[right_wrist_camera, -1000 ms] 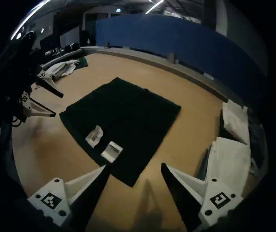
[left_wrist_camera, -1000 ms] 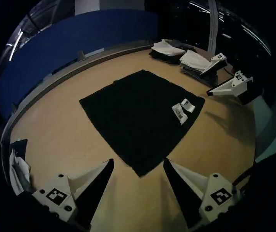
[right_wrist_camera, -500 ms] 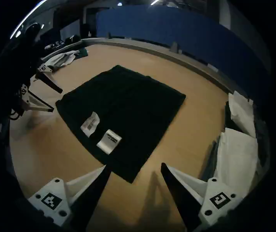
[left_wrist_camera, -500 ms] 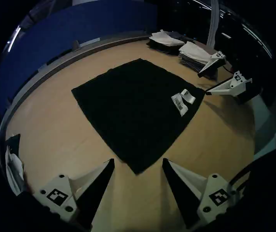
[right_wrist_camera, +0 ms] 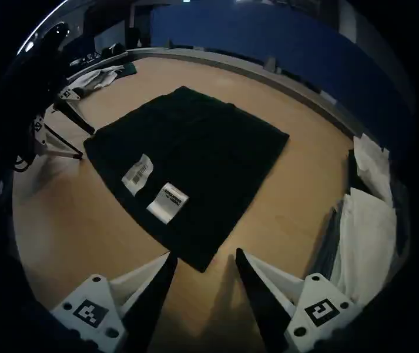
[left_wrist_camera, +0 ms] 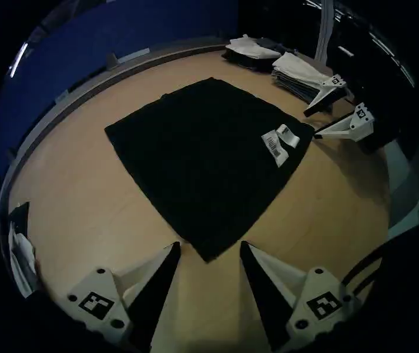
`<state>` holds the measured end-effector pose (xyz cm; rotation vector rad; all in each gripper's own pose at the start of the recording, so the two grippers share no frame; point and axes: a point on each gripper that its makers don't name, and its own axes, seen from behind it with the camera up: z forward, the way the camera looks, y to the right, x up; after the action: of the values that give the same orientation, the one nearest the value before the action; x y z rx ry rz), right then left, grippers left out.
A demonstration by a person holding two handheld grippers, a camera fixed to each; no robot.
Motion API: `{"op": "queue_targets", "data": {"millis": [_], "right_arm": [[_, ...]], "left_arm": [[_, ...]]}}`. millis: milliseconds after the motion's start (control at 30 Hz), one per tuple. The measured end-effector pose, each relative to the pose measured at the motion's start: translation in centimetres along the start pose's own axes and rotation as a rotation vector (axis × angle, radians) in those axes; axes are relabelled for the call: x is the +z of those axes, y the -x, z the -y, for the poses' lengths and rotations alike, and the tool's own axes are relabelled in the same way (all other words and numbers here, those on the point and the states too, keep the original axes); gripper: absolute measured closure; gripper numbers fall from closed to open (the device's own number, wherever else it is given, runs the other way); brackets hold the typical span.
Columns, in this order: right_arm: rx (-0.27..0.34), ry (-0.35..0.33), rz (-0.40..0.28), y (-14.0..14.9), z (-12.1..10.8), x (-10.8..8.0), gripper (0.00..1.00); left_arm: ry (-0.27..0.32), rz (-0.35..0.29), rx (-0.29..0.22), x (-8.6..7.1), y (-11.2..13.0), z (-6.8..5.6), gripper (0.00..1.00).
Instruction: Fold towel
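Wood in a light tone forms the desk (left_wrist_camera: 74, 194), whose far edge curves along a blue partition (left_wrist_camera: 91, 53). The room behind is dim, with a few bright strips overhead.

At the far left of the left gripper view a crumpled cloth (left_wrist_camera: 21, 259), pale, lies at the desk's rim. In the middle the towel (left_wrist_camera: 203, 153), dark and nearly black, is spread out flat with one corner pointing toward the camera. Near its right-hand corner two white labels (left_wrist_camera: 280, 141) lie side by side on the fabric. Farther right, by the back edge, stacks of folded cloths (left_wrist_camera: 294, 67), white on top, sit on the desk apart from the towel.

The left tongs (left_wrist_camera: 209, 244) are held low over the near side of the desk and aimed at the towel's nearest corner. Their two fingers are spread, and the tip of that corner lies in the gap between them, pinched by neither. Whether the fingertips touch the wood cannot be told.

The right tongs (left_wrist_camera: 312, 125) reach in from the right, at the corner beside the labels, with their fingers likewise spread and nothing held. In the right gripper view that corner sits in the gap between the fingers, with the labels just beyond it. The left tongs appear at the far left of that view, beside the towel's opposite corner.
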<state>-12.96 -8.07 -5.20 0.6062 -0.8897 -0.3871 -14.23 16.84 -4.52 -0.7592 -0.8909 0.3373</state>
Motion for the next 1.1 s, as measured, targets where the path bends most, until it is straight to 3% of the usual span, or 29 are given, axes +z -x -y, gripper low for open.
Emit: {"op": "queue_targets", "data": {"millis": [133,400,667,867,1100], "right_arm": [[0.011,-0.007,0.008,0.26,0.14,0.20,0.37],[0.024,-0.028,0.011,0.34,0.68,0.37,0.66],[0.015,-0.029,0.011,0.31,0.73,0.46,0.74],[0.023,-0.039,0.013,0.36,0.93,0.44,0.86],[0.039,-0.048,0.015,0.37,1.01,0.36,0.88]], "left_arm": [[-0.010,0.009,-0.001,0.09,0.05,0.28,0.35],[-0.016,0.021,0.002,0.19,0.10,0.30,0.54],[-0.016,0.035,0.014,0.22,-0.01,0.01,0.77],[-0.017,0.044,0.008,0.24,0.01,-0.07,0.85],[-0.017,0.040,0.005,0.25,0.01,-0.17,0.87]]}}
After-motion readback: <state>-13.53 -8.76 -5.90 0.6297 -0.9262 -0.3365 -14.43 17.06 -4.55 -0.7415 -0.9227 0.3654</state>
